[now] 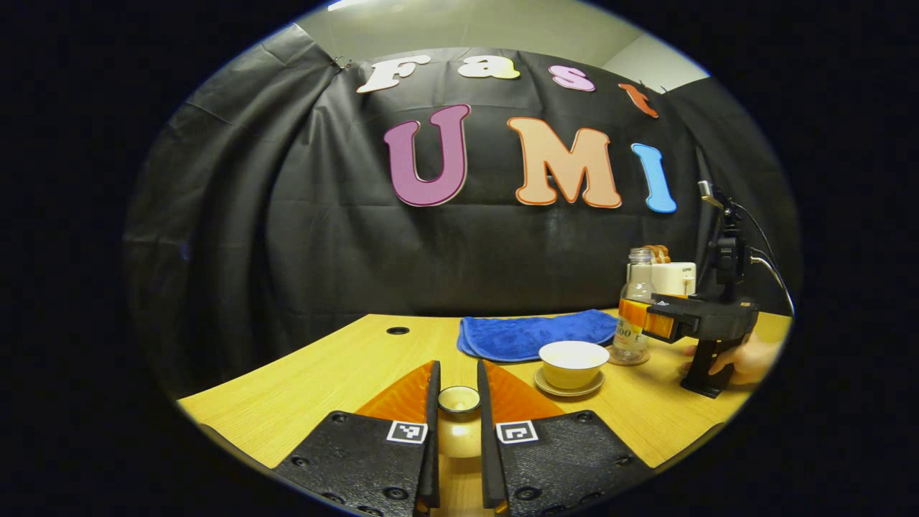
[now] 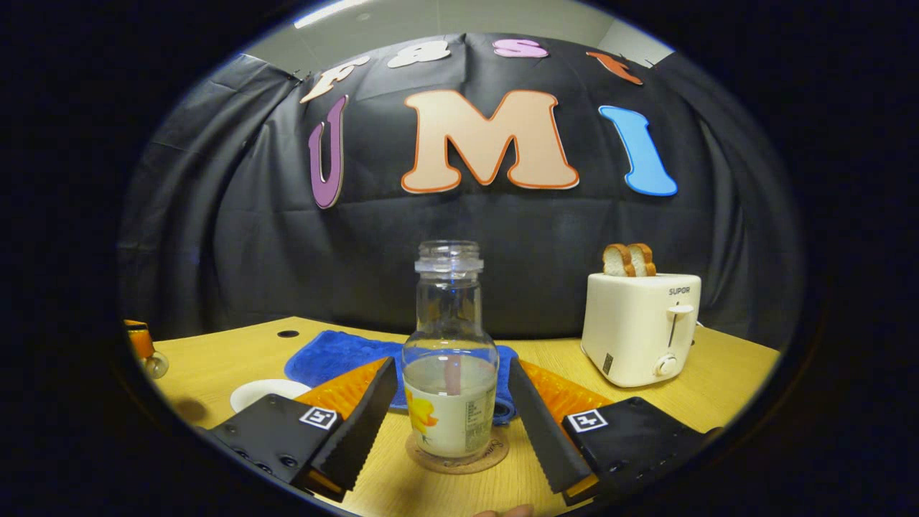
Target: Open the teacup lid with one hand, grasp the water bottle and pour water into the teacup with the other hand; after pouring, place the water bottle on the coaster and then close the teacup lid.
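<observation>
My left gripper (image 1: 458, 380) is shut on the cream teacup lid (image 1: 459, 431), holding it above the table's front part. The open teacup (image 1: 573, 361) sits on its saucer just right of it and also peeks in at the lower left of the right gripper view (image 2: 267, 391). The clear water bottle (image 2: 450, 373), capless and partly filled, stands upright on the round coaster (image 2: 457, 454). My right gripper (image 2: 450, 368) is open with a finger on each side of the bottle, a small gap on both sides. From the left gripper view, the right gripper (image 1: 646, 321) is level with the bottle (image 1: 635, 301).
A blue cloth (image 1: 535, 336) lies behind the teacup. A white toaster (image 2: 641, 327) with two bread slices stands at the back right. A hand (image 1: 747, 357) holds the right gripper's handle. A cable hole (image 1: 397, 331) marks the wooden table (image 1: 323, 380) at the back left.
</observation>
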`<state>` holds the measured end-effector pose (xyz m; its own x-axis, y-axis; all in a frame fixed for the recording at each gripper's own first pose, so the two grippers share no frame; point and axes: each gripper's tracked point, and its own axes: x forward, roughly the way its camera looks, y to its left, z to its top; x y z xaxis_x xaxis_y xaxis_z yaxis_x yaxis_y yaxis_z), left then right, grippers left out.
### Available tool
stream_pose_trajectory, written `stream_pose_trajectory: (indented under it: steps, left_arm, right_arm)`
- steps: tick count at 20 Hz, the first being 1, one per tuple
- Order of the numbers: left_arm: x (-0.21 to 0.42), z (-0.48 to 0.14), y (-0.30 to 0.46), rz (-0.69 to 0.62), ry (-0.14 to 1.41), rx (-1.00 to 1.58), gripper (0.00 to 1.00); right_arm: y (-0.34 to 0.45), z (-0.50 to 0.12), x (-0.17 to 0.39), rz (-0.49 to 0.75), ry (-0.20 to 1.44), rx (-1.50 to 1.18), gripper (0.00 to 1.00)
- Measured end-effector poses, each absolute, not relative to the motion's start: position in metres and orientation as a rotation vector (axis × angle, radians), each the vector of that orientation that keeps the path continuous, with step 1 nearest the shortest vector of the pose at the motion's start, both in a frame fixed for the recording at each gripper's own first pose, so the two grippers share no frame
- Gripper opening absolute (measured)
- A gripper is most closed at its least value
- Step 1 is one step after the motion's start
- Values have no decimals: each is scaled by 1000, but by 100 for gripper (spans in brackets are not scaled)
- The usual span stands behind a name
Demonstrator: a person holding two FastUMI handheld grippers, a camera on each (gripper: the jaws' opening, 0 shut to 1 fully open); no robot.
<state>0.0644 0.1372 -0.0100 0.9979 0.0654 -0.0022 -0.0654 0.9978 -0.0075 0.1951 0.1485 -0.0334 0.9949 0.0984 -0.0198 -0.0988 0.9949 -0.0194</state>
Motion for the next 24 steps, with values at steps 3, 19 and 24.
stream_pose_trajectory:
  steps: [3,19,24]
  left_arm:
    - [75,-11,123,-2,1,-6,20]
    - [177,-12,28,-220,4,16,20]
    - [191,-13,20,-216,9,34,20]
  right_arm:
    - [138,-30,172,115,12,-16,99]
    - [19,-18,58,43,-9,-18,99]
    - [4,-18,44,35,-10,-17,99]
